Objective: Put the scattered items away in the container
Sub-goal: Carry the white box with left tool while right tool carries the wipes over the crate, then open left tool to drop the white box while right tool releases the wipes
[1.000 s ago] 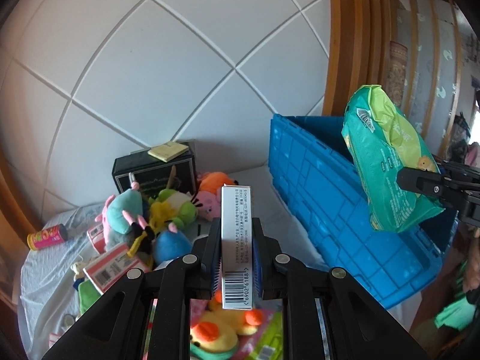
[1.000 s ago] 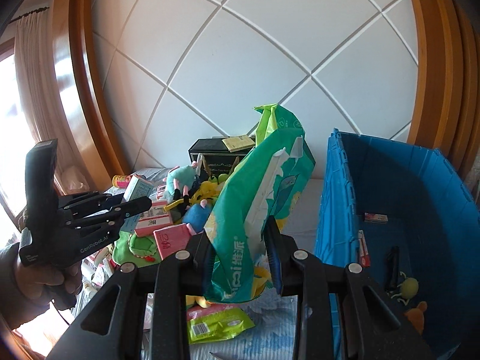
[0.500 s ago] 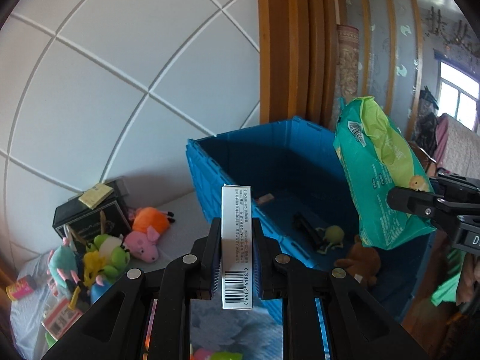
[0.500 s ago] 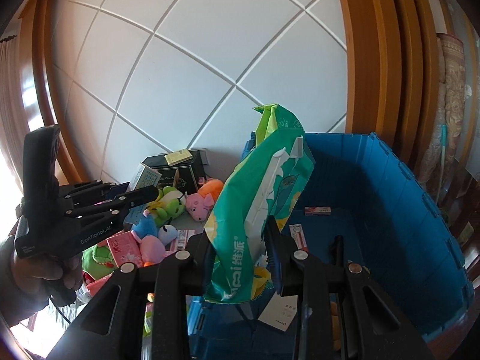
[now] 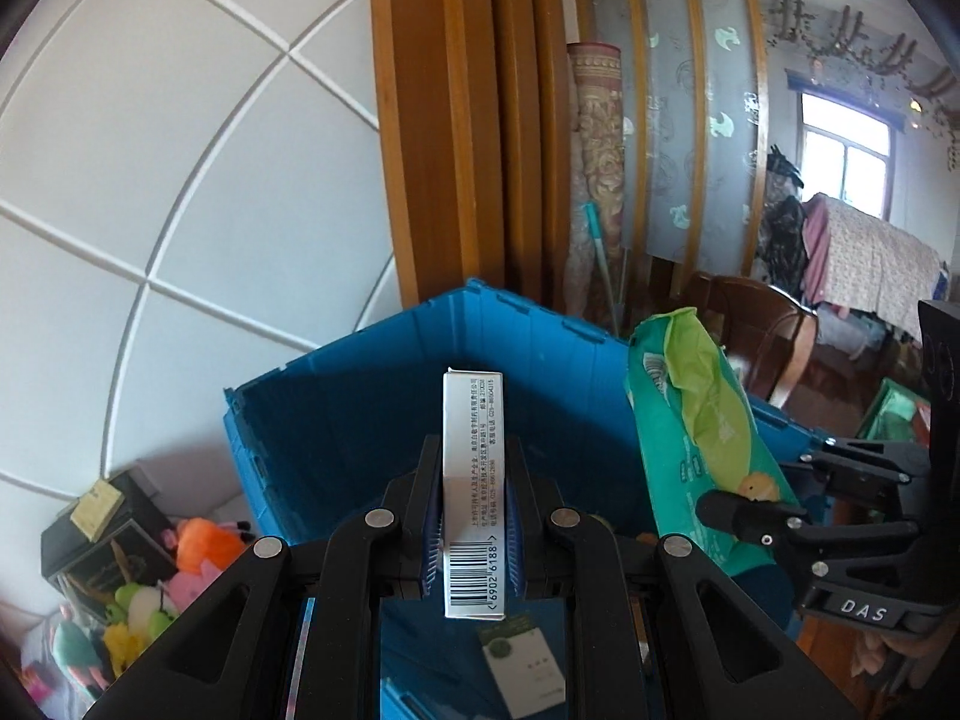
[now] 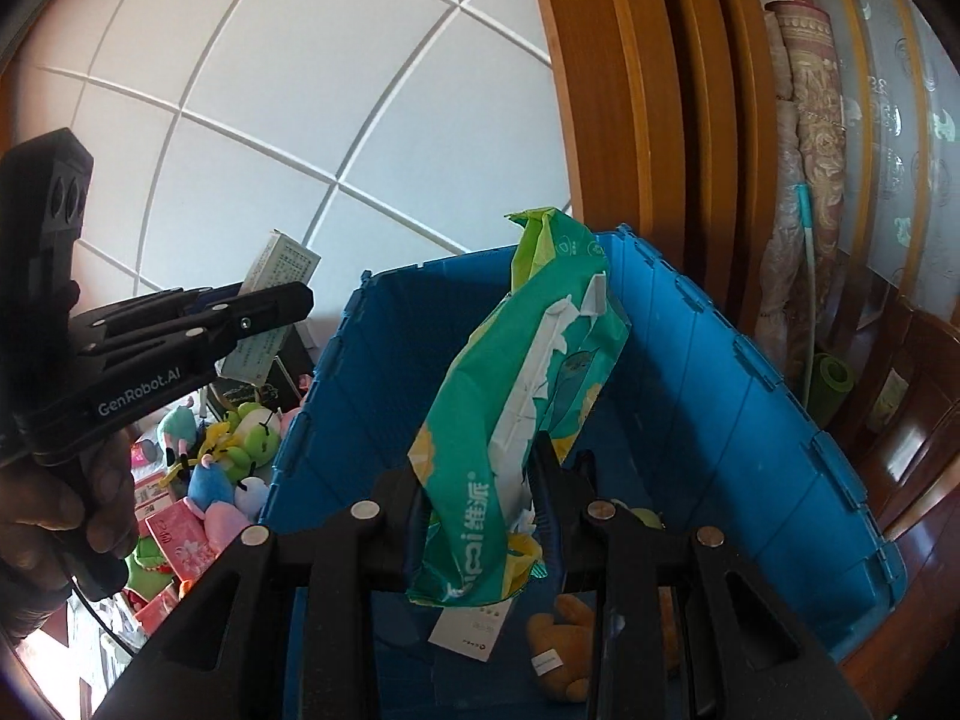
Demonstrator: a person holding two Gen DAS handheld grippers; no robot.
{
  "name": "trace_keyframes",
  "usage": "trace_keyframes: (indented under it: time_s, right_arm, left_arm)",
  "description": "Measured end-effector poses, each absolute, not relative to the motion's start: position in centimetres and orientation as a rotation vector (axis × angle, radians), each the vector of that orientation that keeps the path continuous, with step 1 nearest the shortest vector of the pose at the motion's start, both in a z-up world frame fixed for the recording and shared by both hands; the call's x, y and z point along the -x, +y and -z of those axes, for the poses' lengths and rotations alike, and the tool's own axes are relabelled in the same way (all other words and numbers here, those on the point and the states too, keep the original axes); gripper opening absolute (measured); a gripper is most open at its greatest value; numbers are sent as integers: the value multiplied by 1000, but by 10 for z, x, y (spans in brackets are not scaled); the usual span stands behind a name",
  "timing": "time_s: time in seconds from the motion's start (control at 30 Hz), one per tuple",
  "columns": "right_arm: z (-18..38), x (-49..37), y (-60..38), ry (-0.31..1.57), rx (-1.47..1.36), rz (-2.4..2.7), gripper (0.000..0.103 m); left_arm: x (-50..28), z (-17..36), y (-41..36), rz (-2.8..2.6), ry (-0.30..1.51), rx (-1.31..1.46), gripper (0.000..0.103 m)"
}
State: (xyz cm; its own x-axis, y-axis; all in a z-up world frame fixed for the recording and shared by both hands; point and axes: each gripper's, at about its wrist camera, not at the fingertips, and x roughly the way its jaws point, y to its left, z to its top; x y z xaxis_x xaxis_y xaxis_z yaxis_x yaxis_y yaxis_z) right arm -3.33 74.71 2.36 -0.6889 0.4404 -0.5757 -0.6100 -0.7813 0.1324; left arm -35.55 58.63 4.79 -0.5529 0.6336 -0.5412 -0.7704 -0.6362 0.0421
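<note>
Two loads hang over the open blue plastic crate [image 5: 336,420]: left gripper [image 5: 474,516] clamps a slim white cardboard box [image 5: 473,480]; right gripper [image 6: 480,498] pinches a green crinkly wipes pack [image 6: 522,396]. Lower inside the walls, then release clear of the brown plush toy [image 6: 564,648].

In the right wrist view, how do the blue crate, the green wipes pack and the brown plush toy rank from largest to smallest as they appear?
1. blue crate
2. green wipes pack, though nearness to the camera enlarges it
3. brown plush toy, partly hidden
</note>
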Motion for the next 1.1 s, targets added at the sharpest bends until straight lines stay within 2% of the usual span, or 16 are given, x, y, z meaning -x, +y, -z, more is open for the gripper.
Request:
trace_keyframes:
  time_s: [0.4, 0.47, 0.5, 0.53, 0.57, 0.6, 1.1]
  right_arm:
    - [-29, 34, 789, 434, 726, -2342, 29]
    - [-31, 33, 798, 430, 704, -2325, 33]
    - [-32, 33, 802, 430, 704, -2314, 37]
    - [-31, 34, 807, 435, 714, -2302, 58]
    - [-30, 33, 810, 439, 711, -2293, 91]
    - [-31, 30, 810, 434, 693, -2294, 101]
    - [-20, 12, 793, 443, 725, -2297, 103]
  left_arm:
    - [387, -56, 645, -2201, 344, 621, 18]
    - [391, -55, 652, -2194, 338, 630, 21]
    - [393, -55, 656, -2184, 330, 642, 41]
    - [394, -54, 659, -2184, 321, 649, 81]
    - [394, -55, 660, -2198, 307, 638, 97]
    - [393, -56, 658, -2204, 289, 614, 102]
    - [390, -49, 633, -2209, 279, 639, 102]
